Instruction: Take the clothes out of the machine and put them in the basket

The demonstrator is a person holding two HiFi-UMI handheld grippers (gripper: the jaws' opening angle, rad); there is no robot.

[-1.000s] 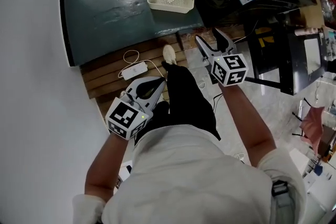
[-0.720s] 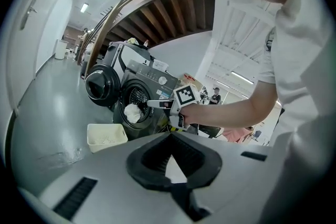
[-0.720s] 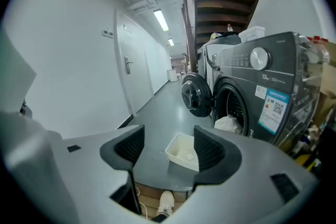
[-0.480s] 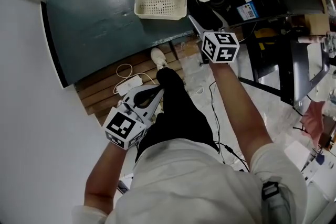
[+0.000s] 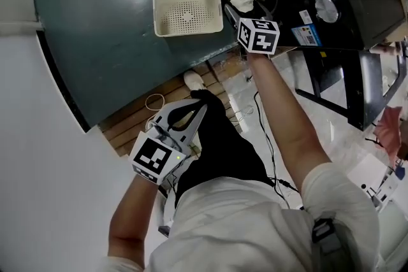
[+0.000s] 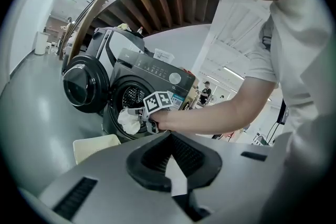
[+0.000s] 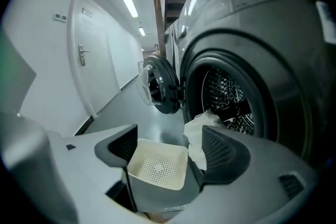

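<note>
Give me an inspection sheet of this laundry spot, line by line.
Surface: dark grey floor; wooden boards beside it.
Job's things: empty cream basket on the floor; white cloth hanging from the washing machine's drum.
Clutter: nothing seen by the basket.
Grippers: left gripper shut, empty; right gripper open, just been opening, empty, near the cloth.
Cables: white cable on the boards; black cable by the leg.
Surroundings: machine door open; corridor beyond.

Lab-like hall: front-loading washing machine [image 7: 262, 34], loose floor cables [image 5: 155, 102], ceiling strip lights [image 7: 128, 3].

Outstretched right arm [image 5: 280, 118], right gripper [image 7: 167, 150] empty, fingers [image 7: 226, 152] just opening, left gripper [image 6: 171, 162] held low, fingers together.
</note>
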